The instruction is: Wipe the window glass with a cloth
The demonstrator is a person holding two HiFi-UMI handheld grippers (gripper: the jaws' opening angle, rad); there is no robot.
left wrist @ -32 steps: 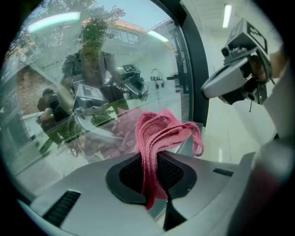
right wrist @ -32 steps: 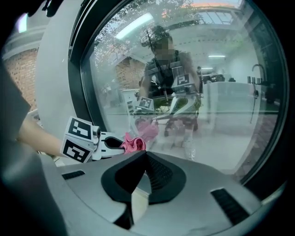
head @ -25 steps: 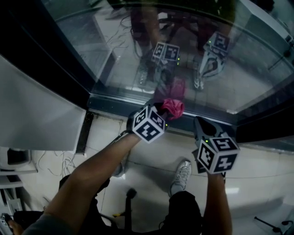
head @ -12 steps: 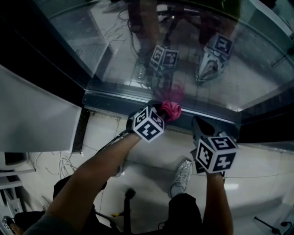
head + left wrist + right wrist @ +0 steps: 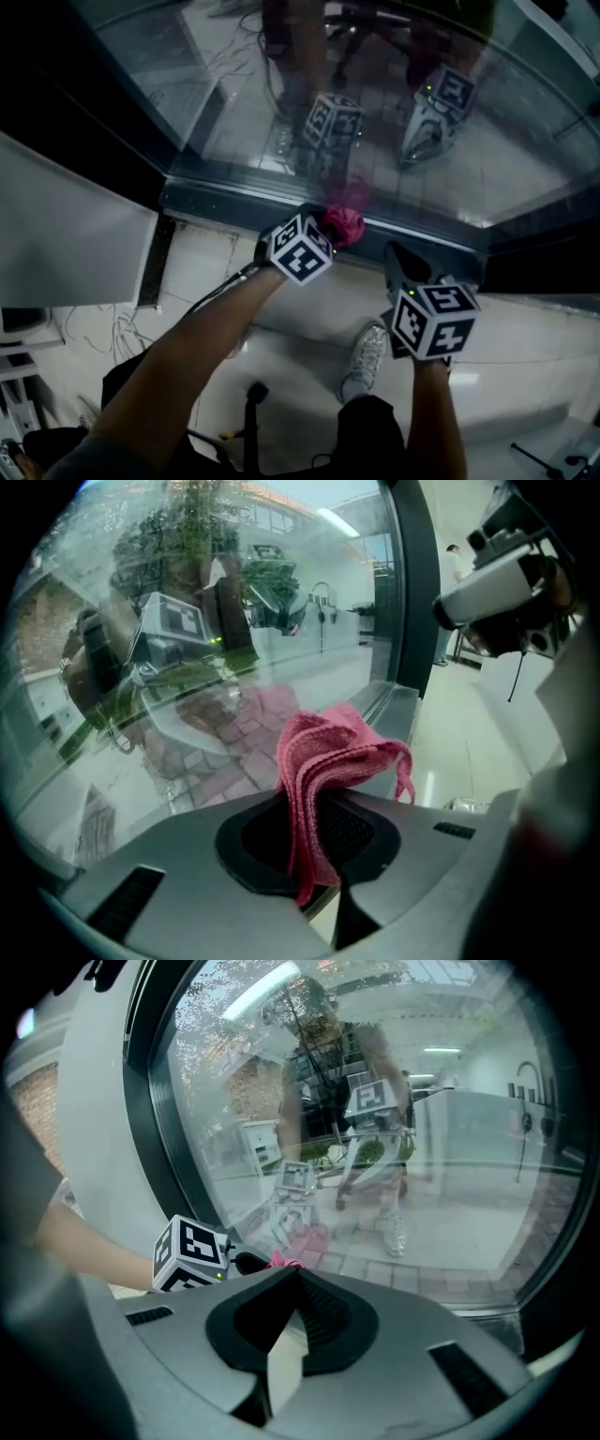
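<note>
My left gripper (image 5: 323, 230) is shut on a folded pink cloth (image 5: 343, 225) and holds it against the bottom edge of the window glass (image 5: 469, 159), where a pink reflection shows just above it. In the left gripper view the cloth (image 5: 328, 761) sticks up from between the jaws of the left gripper (image 5: 317, 855), close to the glass (image 5: 169, 602). My right gripper (image 5: 405, 261) hangs shut and empty to the right, a little short of the frame. The right gripper view shows the right gripper (image 5: 298, 1283), then the left gripper's marker cube (image 5: 192, 1252) and the cloth (image 5: 284, 1260) at the glass (image 5: 422, 1147).
A dark window frame (image 5: 422, 239) runs under the glass. A white panel (image 5: 66, 244) stands at the left, with loose cables (image 5: 112, 328) on the tiled floor. The person's shoe (image 5: 366, 361) is below the grippers. White equipment (image 5: 497, 583) hangs at the right.
The left gripper and cloth have shifted slightly left along the glass's bottom edge. The right gripper has barely moved.
</note>
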